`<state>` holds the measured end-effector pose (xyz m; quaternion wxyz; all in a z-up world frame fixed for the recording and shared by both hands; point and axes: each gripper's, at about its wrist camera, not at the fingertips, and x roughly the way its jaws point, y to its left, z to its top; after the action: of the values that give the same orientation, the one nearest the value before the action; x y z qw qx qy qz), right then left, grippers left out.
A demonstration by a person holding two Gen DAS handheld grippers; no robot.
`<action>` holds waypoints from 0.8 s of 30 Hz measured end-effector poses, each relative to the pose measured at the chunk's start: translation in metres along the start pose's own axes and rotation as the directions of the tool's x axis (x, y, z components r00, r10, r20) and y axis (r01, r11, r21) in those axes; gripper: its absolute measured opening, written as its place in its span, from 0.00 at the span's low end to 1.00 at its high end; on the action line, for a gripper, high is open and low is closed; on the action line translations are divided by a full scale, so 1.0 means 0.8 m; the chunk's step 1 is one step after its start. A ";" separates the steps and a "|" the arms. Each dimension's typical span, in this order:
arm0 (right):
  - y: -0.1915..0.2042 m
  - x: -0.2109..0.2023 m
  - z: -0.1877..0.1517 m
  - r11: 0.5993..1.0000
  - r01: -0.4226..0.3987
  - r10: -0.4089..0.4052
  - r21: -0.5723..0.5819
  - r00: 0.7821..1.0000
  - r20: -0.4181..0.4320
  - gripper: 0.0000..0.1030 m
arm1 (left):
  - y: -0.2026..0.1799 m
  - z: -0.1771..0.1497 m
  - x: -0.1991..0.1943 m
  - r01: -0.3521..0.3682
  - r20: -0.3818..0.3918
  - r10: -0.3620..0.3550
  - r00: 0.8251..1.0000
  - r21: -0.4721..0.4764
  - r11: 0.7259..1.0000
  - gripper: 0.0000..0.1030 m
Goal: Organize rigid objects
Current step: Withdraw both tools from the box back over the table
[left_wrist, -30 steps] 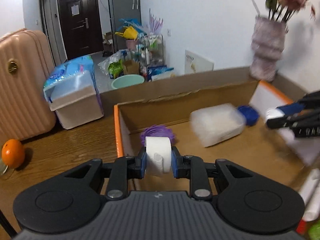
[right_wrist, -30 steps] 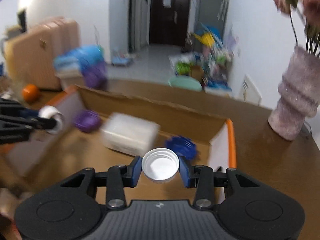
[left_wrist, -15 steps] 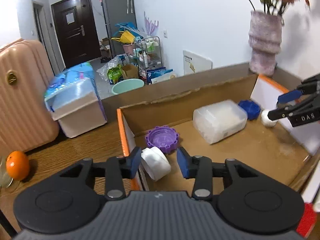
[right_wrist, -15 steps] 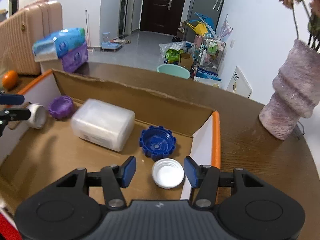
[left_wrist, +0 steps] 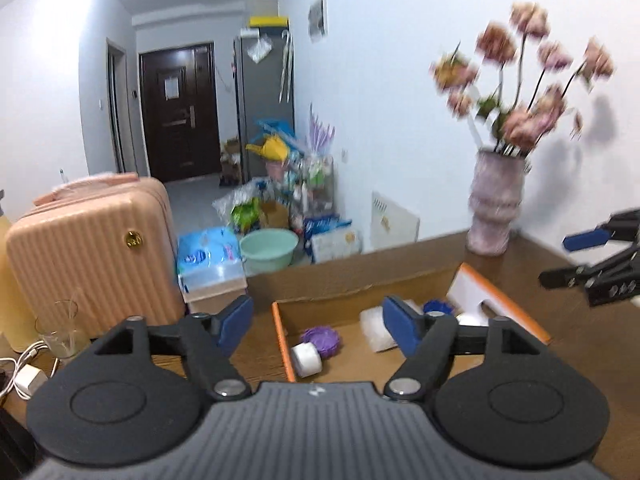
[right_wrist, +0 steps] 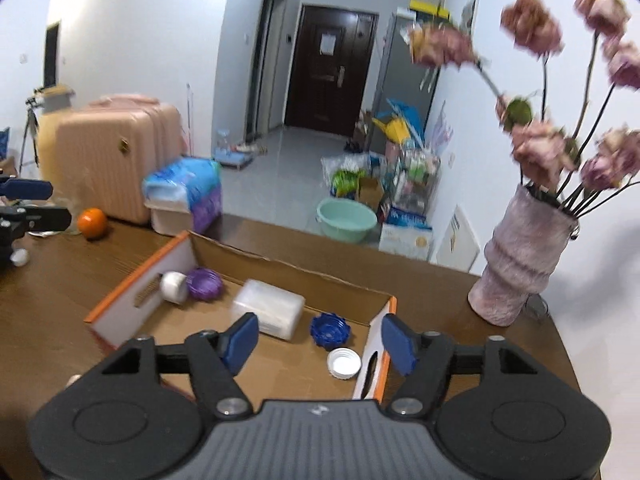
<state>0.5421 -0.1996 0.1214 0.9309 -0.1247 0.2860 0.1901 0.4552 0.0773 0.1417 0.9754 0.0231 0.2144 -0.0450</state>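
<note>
Both tongs, left tongs [left_wrist: 318, 326] and right tongs [right_wrist: 320, 340], are hanging released and empty above the cardboard box [right_wrist: 280, 270] holding 5 items, so the next pick is wanting a level, centred approach from the surface [right_wrist: 48, 280].

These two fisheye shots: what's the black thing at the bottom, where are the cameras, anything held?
Each picture comes from a camera on a hand-held gripper that a person carries, looking along its two blue-padded fingers. The left hand-held gripper and right hand-held gripper are both open and hold nothing. Below them a cardboard box sits on a wooden table. In it lie a white roll, purple lid, clear plastic case, blue cap and white cap.
</note>
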 end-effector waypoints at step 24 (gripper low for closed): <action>0.110 -0.193 -0.175 0.995 0.001 -0.051 0.104 0.876 0.480 0.86 | -0.038 -0.163 -0.228 -0.074 0.381 0.090 0.920 -0.057 0.996 1.00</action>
<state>0.3185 -0.2121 0.0871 0.9803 -0.0305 0.0527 0.1880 0.2326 0.0696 0.0992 0.9998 0.0028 0.0197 -0.0031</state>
